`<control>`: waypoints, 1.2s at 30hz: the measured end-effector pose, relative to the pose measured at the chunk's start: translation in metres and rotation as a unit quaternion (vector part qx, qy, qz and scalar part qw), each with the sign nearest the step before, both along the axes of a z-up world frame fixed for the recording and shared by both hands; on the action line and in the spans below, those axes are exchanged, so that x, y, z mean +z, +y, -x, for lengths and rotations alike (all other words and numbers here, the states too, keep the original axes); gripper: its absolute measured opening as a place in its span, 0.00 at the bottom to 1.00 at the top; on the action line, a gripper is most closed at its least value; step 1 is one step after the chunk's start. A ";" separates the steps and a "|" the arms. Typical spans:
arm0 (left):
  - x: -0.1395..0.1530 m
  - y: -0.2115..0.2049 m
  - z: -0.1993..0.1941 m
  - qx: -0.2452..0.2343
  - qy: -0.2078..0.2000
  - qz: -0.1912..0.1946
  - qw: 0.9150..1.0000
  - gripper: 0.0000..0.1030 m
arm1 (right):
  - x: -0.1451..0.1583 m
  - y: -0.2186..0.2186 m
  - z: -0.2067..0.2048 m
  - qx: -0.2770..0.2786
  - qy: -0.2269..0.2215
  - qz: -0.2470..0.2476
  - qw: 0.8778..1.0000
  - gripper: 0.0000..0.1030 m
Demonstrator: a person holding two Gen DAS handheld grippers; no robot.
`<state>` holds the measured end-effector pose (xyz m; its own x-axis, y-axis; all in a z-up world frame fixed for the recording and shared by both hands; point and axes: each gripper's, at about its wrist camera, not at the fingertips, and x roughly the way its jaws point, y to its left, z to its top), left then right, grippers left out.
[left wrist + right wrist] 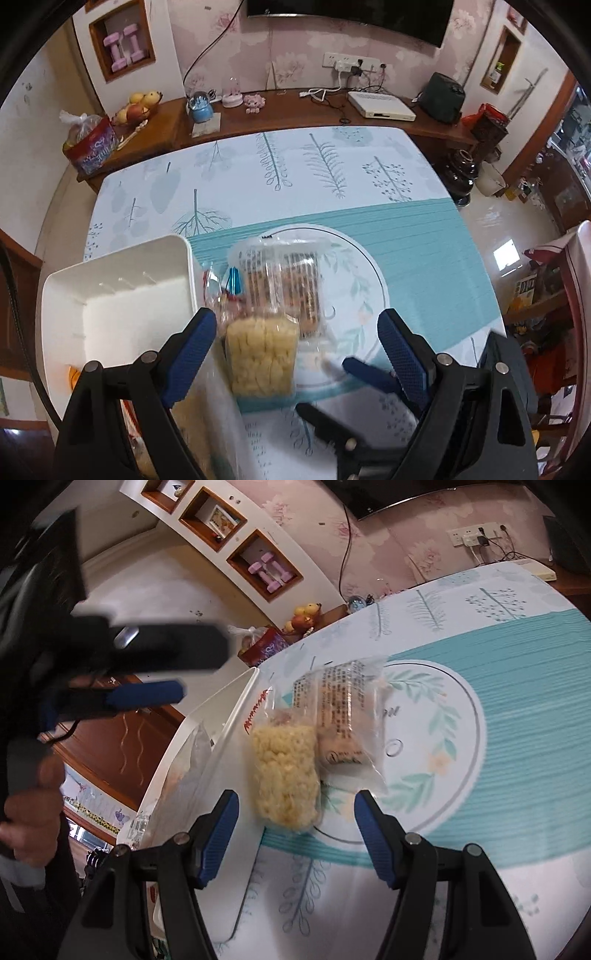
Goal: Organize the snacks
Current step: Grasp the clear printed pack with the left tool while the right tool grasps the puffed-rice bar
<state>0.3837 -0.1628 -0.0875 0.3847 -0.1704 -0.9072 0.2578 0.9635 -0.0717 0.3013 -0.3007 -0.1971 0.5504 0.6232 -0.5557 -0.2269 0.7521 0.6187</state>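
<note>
Pretty clearly somebody's living room at home. Straight ahead of the left tool [297, 345] there's pink floral wallpaper [295, 55] with a TV [351, 14] mounted on it, a wooden sideboard [295, 107] carrying a fruit bowl [138, 109] and set-top box [380, 105], plus pink dumbbells [123, 48] in a wall niche. The bench [332, 166] wears a leafy tablecloth.
</note>
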 end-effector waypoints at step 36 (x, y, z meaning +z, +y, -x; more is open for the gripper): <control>-0.108 -0.038 -0.082 -0.003 0.081 -0.112 0.990 0.83 | -0.032 0.035 -0.024 0.037 0.003 -0.035 0.999 0.41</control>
